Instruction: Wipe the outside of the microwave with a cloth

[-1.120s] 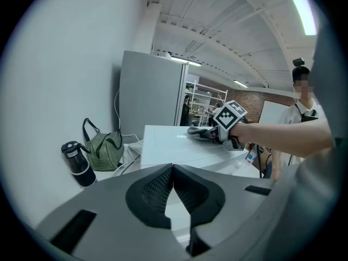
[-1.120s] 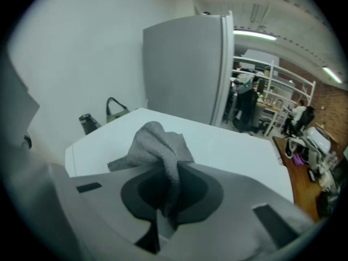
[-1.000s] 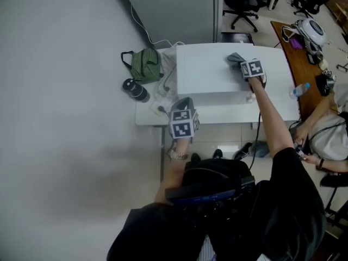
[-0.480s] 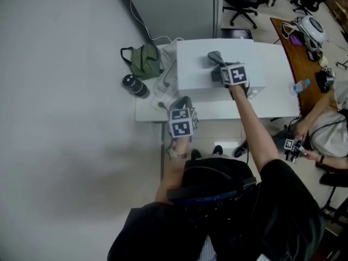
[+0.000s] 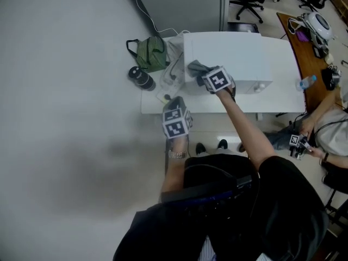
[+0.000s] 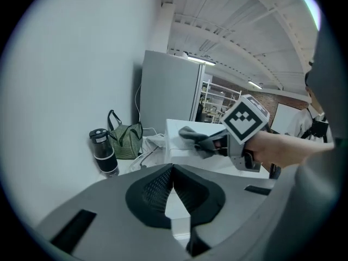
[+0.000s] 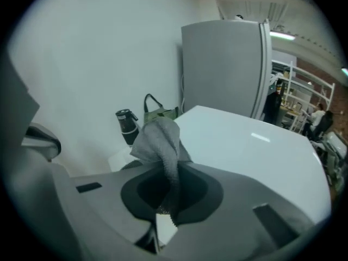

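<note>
The white microwave (image 5: pixel 239 56) stands on a white table (image 5: pixel 272 103). My right gripper (image 5: pixel 204 76) is over the front left corner of its top, shut on a grey cloth (image 5: pixel 194 67) that bunches out ahead of the jaws. In the right gripper view the cloth (image 7: pixel 159 140) rises from between the jaws of this gripper (image 7: pixel 168 192), with the microwave's top (image 7: pixel 244 145) beyond it. My left gripper (image 5: pixel 174 105) hangs at the table's front edge, left of the microwave, shut with nothing in it. From the left gripper (image 6: pixel 173 170) I see the cloth (image 6: pixel 190 134) on the microwave (image 6: pixel 176 145).
A green striped bag (image 5: pixel 149 52), a black bottle (image 5: pixel 140 78) and loose cables (image 5: pixel 173 64) lie left of the microwave. A grey cabinet (image 5: pixel 179 4) stands behind the table. A seated person (image 5: pixel 331 129) and a water bottle (image 5: pixel 305 83) are at the right.
My right gripper has swept the cloth across the microwave's top from the far right to the front left corner. The left gripper has barely moved.
</note>
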The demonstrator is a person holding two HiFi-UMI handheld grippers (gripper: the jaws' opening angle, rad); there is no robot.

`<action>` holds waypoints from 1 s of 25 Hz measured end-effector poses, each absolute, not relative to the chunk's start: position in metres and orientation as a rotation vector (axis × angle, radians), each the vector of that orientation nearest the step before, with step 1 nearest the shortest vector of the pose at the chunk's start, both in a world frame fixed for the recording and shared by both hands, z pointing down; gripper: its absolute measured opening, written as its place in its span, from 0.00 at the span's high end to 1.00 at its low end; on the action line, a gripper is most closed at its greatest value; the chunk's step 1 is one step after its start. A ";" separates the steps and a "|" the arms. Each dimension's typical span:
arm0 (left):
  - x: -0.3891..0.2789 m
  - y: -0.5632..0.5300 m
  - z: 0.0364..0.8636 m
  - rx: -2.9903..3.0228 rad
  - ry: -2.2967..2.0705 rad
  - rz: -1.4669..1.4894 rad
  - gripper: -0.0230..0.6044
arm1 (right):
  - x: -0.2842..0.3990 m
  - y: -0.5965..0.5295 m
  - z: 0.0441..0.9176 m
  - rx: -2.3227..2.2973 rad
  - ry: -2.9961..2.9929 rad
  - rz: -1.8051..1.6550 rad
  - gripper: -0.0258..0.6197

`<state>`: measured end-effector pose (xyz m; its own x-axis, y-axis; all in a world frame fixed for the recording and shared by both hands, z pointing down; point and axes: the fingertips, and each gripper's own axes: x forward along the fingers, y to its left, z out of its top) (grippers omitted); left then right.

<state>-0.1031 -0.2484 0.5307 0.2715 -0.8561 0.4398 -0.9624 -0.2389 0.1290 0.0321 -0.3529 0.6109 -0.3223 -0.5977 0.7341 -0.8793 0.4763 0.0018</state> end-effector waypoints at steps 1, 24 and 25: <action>-0.103 -0.249 0.532 2.177 -1.643 0.393 0.96 | 0.059 -0.351 0.613 1.263 -2.020 0.537 0.92; -0.046 -0.166 0.548 2.332 -1.373 0.438 0.96 | 0.157 -0.176 0.625 1.514 -1.989 0.889 0.92; -0.043 -0.160 0.545 2.341 -1.381 0.447 0.96 | 0.134 -0.165 0.621 1.476 -2.044 0.893 0.92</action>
